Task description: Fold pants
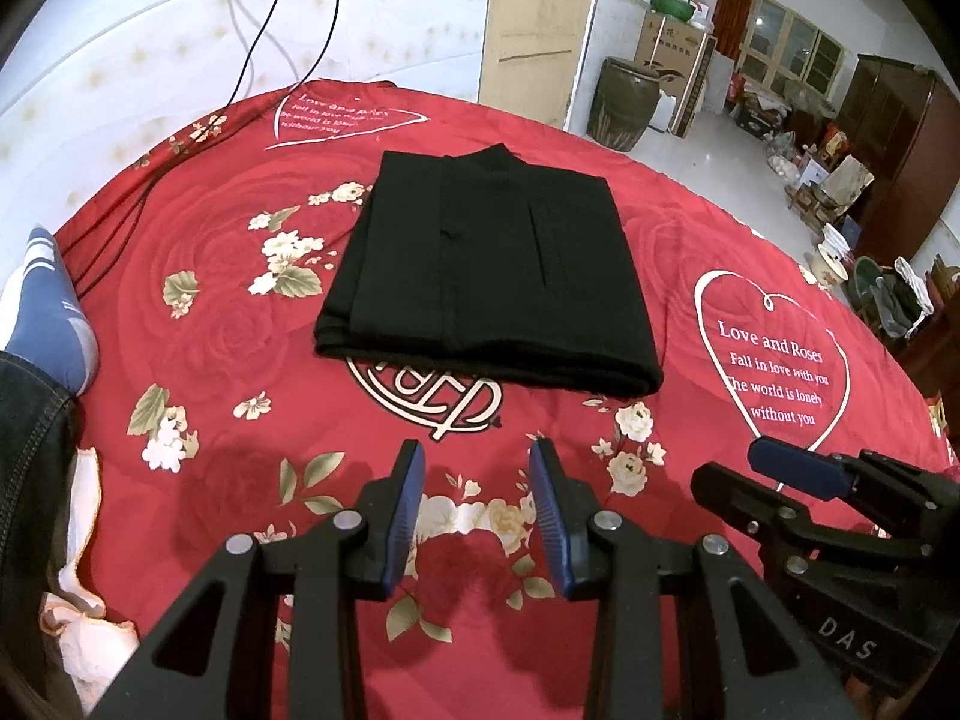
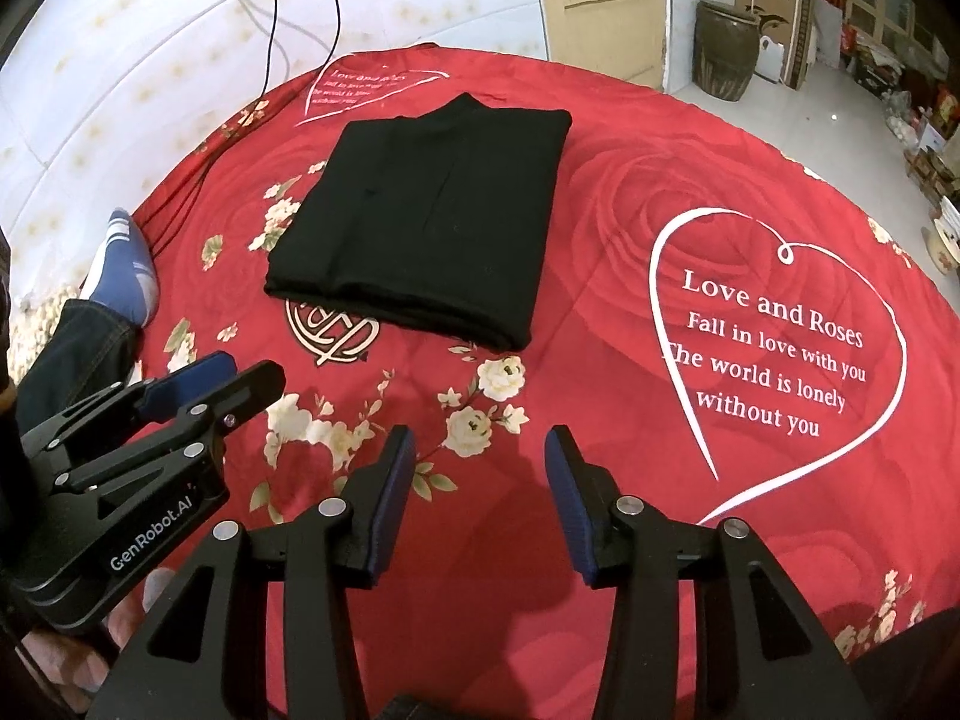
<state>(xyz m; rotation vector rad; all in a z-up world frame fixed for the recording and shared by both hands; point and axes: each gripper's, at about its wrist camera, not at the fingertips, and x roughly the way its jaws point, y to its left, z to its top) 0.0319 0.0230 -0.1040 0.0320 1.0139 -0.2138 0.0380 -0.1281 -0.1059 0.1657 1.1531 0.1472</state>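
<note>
Folded pants (image 1: 489, 267) lay straight ahead of both gaping, empty grippers, left (image 1: 477, 519) nearer than right (image 2: 480, 504).

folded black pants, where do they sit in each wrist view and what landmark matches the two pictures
Left wrist view: the folded black pants lie at centre, a little above the middle, beyond the open left tongs.
Right wrist view: the folded black pants lie left of centre in the upper half, beyond the open right tongs.
Shared landmark: the white "Love and Roses" heart, right of the pants in both.
</note>
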